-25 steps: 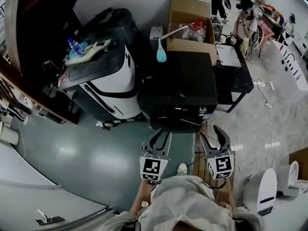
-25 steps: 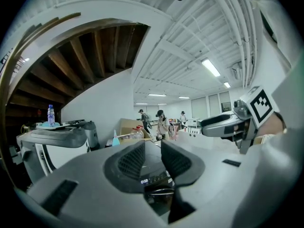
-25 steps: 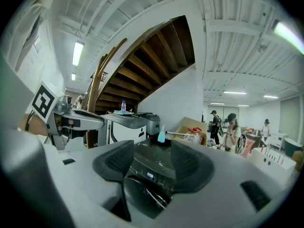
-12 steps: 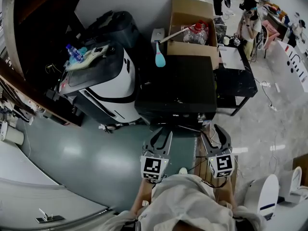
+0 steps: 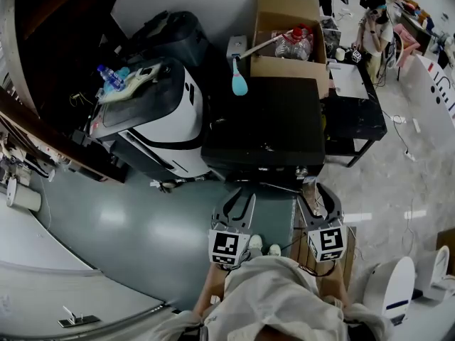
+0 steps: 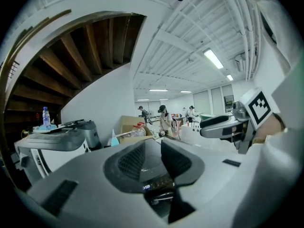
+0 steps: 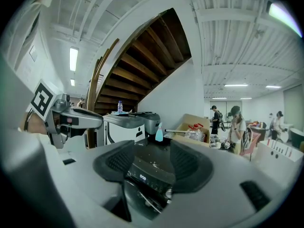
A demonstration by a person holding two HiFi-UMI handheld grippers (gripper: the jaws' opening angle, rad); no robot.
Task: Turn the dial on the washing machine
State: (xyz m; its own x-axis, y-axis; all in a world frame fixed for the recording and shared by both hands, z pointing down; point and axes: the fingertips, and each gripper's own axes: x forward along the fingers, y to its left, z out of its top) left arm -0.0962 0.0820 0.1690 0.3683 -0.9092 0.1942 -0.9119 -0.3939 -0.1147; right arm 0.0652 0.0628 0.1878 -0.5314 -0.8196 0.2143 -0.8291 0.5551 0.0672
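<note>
Green floor [image 5: 135,226] open at near left. Black washing machine [image 5: 263,126] dead ahead, hemmed by white appliance [image 5: 163,119] on the left and table [image 5: 355,119] on the right. Left gripper [image 5: 240,203] and right gripper [image 5: 318,199] near, fingers apart, holding nothing. Dial [image 5: 301,170] on the front's right side. Best to go straight in with the right, square on, closing gently before twisting.

The left hand-held gripper [image 5: 238,202] and right hand-held gripper [image 5: 320,195] point forward, jaws apart.

The floor [image 5: 106,226] (glossy green) carries a black washing machine [image 5: 263,130], a white appliance [image 5: 153,119] beside it and a black table [image 5: 355,116].
</note>
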